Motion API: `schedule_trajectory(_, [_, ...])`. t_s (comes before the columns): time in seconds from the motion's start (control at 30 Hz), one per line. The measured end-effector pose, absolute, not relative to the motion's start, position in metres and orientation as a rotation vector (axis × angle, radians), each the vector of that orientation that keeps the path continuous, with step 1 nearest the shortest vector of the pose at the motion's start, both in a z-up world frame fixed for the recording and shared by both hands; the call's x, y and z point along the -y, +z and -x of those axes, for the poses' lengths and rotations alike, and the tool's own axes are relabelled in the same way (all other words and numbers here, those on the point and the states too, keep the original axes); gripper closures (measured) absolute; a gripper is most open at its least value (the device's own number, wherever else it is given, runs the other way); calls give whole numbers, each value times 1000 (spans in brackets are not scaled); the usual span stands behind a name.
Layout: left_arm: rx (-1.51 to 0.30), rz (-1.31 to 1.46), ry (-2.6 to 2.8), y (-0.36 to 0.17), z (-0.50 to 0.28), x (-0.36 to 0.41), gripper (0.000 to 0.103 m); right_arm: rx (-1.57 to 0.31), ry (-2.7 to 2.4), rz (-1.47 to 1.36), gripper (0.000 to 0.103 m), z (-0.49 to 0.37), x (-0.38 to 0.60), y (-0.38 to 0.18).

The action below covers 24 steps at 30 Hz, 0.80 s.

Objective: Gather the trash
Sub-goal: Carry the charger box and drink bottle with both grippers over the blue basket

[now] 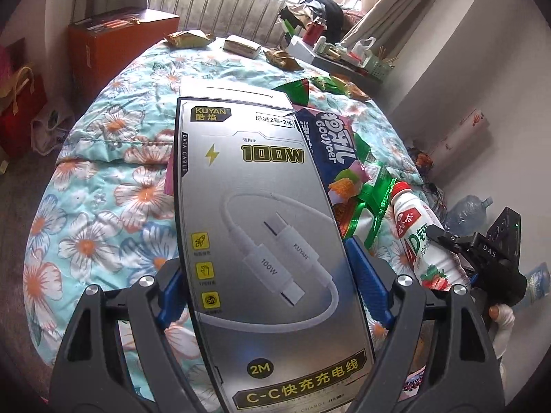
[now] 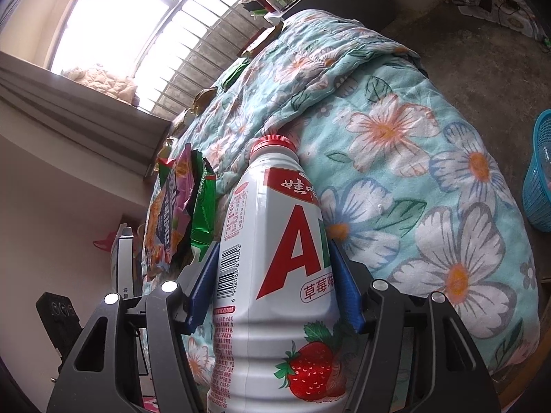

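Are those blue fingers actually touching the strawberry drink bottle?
Touching. In the right wrist view both blue fingers press against the sides of the bottle, with no gap showing on either side.

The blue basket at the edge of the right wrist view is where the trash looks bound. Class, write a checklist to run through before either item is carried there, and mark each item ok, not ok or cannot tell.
1. Left gripper holds the cable box between its blue fingers: ok.
2. Right gripper clamps the strawberry milk bottle: ok.
3. Bottle's red cap is on: ok.
4. Blue basket in view, on the floor past the floral quilt: ok.
5. Room left in the basket: cannot tell, only its edge shows.
6. All trash collected: not ok, snack wrappers lie on the quilt.
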<state>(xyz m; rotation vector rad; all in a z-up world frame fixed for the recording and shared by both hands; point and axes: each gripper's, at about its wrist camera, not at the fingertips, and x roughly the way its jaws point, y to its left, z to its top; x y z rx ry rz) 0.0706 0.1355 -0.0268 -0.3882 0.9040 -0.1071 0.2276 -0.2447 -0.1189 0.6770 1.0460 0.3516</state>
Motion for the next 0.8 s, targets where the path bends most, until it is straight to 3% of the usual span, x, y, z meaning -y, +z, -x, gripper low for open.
schedule_trajectory(0.47, [-730,419,-233,8,-58,-139,25,-984,370,-738,43,-214,256,-104])
schedule_trajectory(0.8, [-699,418,-320,22,-69,-122,25,-932,390,-763,43,-205,265,-89])
